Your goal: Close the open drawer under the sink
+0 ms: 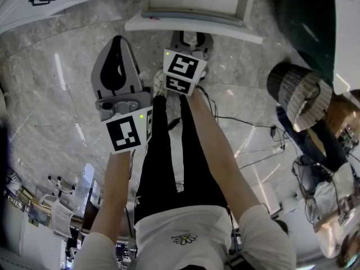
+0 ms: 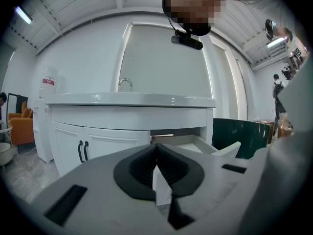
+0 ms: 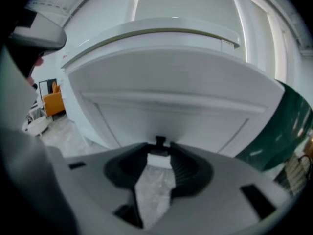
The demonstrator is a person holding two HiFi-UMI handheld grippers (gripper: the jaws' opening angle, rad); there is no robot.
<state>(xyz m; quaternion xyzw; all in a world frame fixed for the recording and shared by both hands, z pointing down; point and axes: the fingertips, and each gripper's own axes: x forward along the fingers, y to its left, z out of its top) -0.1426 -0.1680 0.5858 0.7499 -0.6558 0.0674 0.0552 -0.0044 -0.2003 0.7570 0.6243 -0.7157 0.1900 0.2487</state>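
In the head view the white drawer (image 1: 191, 28) stands pulled out of the vanity at top centre. My right gripper (image 1: 190, 38) is up against its front. The right gripper view is filled by the drawer front (image 3: 166, 111), and a small black handle (image 3: 160, 142) sits between the tips of my right gripper (image 3: 160, 153), whose jaws stand apart around it. My left gripper (image 1: 118, 40) hangs to the left, off the drawer, shut and holding nothing. From the left gripper (image 2: 156, 151) the open drawer (image 2: 183, 142) shows under the sink counter (image 2: 132, 101).
White cabinet doors with black handles (image 2: 81, 151) stand left of the drawer, with a faucet (image 2: 125, 83) above. A dark green panel (image 1: 304, 21) is at the right. Cables (image 1: 253, 122) run over the marble floor. Another person in a woven hat (image 1: 298, 91) stands close on the right.
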